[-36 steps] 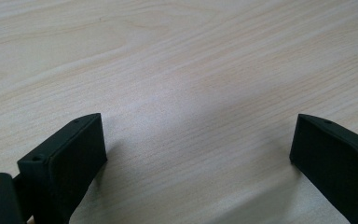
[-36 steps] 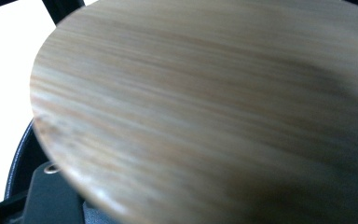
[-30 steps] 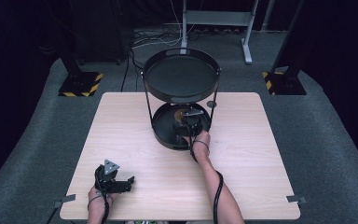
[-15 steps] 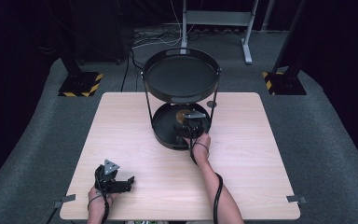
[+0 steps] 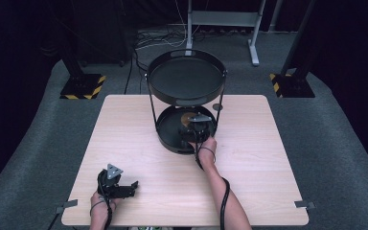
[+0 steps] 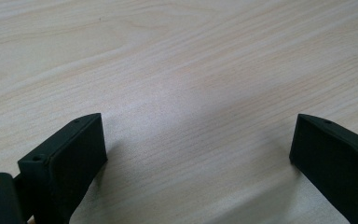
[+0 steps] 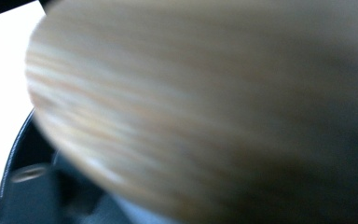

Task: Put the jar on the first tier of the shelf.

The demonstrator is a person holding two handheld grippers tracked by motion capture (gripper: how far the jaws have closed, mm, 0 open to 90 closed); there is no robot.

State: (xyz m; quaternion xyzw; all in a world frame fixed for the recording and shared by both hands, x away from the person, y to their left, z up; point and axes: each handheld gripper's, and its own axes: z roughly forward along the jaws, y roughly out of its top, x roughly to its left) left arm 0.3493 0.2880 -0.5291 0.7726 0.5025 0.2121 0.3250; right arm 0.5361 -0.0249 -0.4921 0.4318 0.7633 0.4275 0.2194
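Even overhead light brightens the wooden table [image 5: 139,143] against dark surroundings. The right gripper view is heavily blurred, with blown-out white at its left edge.

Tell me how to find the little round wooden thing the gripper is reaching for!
Look at the black two-tier stand at the far middle of the wooden table. Go down to its lower tray, under the big top tray, where the right gripper reaches in. The wooden disc lies there by the gripper: it is the one tan, round thing among all the black parts.
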